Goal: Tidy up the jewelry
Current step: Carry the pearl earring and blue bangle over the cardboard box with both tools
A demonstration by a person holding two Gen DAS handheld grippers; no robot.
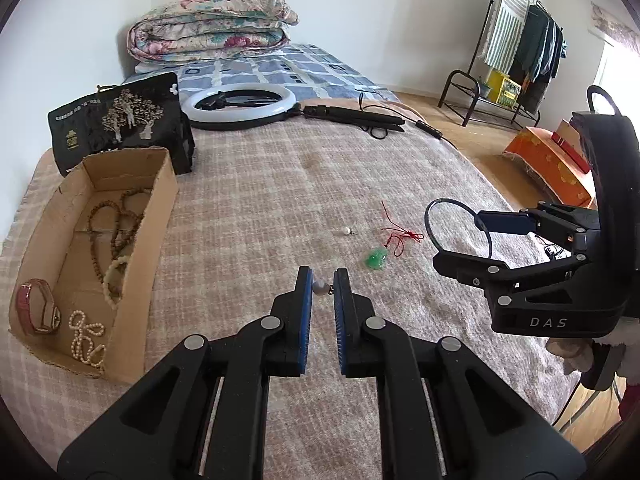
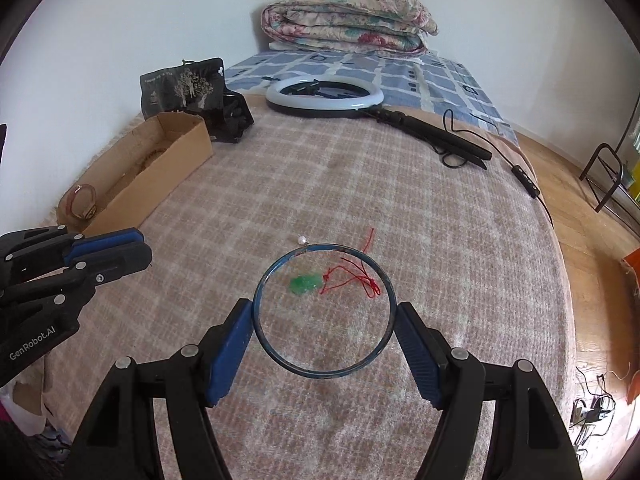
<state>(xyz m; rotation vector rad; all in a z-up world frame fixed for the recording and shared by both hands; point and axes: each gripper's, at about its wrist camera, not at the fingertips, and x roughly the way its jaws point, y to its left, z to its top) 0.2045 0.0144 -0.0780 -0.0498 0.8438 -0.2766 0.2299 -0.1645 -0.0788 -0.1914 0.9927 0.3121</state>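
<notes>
The left tongs reach forward toward 12 o'clock, blue pads nearly closed on a small pearl earring, it seems. The right tongs, at 3 o'clock from them, spread wide and grip a dark bangle by its two sides.

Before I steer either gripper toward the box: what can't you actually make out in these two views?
- Cardboard box interior: right wrist view, near wall hides most contents.
- Pearl earring in left gripper: left wrist view, too small to confirm contact with both pads; right wrist view, fingers cover it.
- Bangle in right gripper: left wrist view, finger covers part.
- Green pendant: shape blurred.
</notes>
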